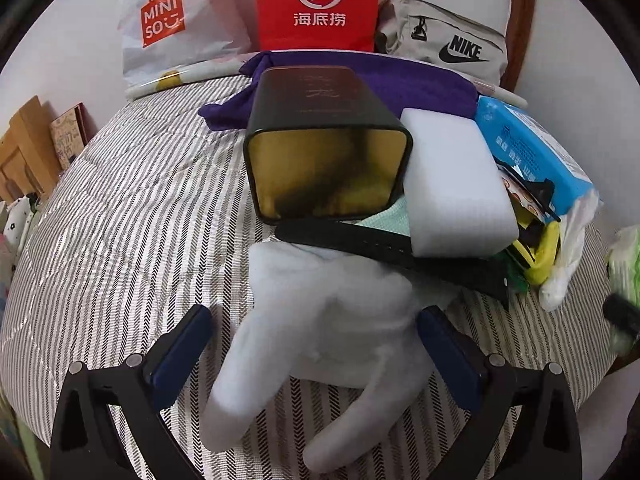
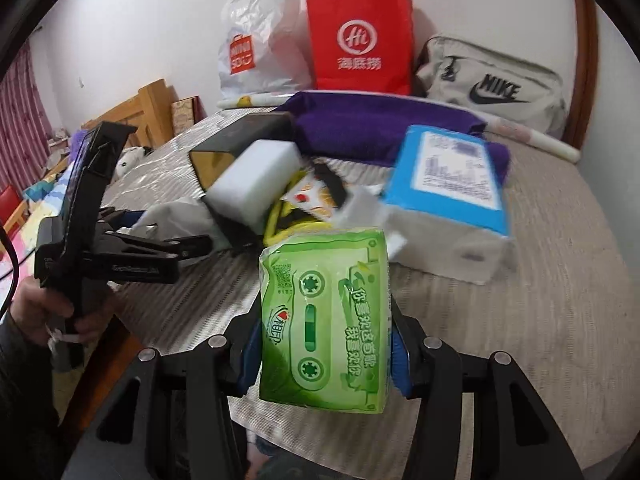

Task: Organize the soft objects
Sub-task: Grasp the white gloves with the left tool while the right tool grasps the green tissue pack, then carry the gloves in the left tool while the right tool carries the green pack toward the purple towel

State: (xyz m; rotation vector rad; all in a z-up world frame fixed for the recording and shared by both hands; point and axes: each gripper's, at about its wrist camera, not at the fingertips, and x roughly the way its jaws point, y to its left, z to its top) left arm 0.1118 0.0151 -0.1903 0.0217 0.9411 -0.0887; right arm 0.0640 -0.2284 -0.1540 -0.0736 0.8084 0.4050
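Note:
A white glove [image 1: 320, 336] lies on the striped bed cover between the fingers of my left gripper [image 1: 316, 344], which is open around it. My right gripper [image 2: 324, 344] is shut on a green tissue pack [image 2: 326, 320] and holds it above the bed. Behind lie a white sponge block [image 1: 456, 184], also in the right wrist view [image 2: 252, 180], a blue tissue pack [image 2: 448, 184], a purple cloth [image 1: 400, 80] and a black strap [image 1: 384, 248]. The left gripper [image 2: 168, 248] also shows in the right wrist view, at the left.
A black tin with a gold inside [image 1: 324, 152] lies on its side, open end toward me. A Miniso plastic bag [image 1: 168, 20], a red paper bag [image 1: 318, 4] and a grey Nike bag [image 1: 444, 40] stand at the wall. Wooden furniture [image 2: 136, 108] is left of the bed.

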